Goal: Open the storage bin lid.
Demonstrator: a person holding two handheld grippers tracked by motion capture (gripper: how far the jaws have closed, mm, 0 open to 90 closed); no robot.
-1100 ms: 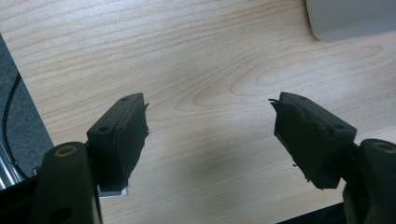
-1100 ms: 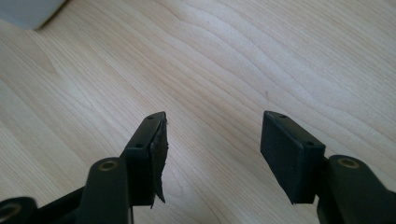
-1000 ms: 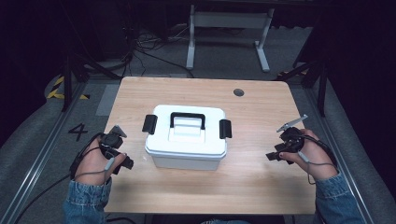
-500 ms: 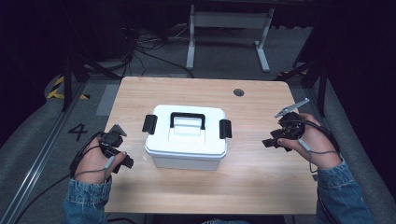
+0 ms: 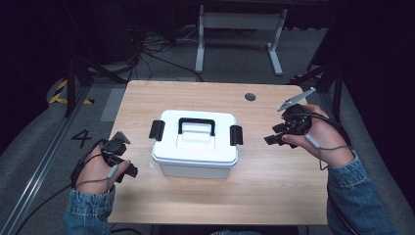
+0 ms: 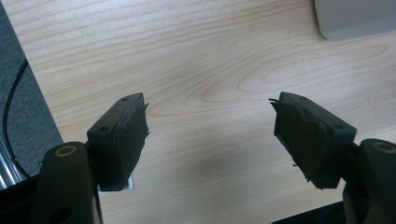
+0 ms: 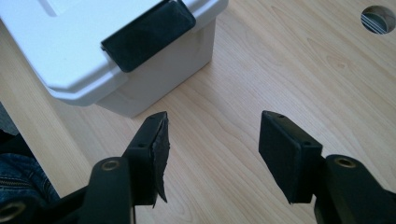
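A: Box, white, lid on, black carry handle on top, black latch at each end. Sits mid-table, between the two grippers, touching neither.

B: Jaws?

A: Right gripper spread wide, nothing in it. In the right gripper view the near latch is ahead and to the left of the jaws, bare wood between them. Left gripper also spread, empty; the box corner is up and to the right of its jaws, well apart.

B: Risks?

A: My read: the right one looks lined up for the latch. Come in low and the jaws hit the box wall instead, shoving the whole box toward the left hand. Box looks light, and nothing is bracing it. Pinch only the lid edge and the latch won't pop. Also the pad on the right gripper's left jaw is frayed and peeling, so it could slip on smooth plastic.

B: Anything else around?

A: Cable hole in the table, past the right jaw, off the path. Far latch faces the left gripper. Grey floor and cables beyond the table edge. Nothing stands between the jaws and either latch.

B: Cables snagging?

A: Gripper cables trail back over the hands, away from the box. Low risk.
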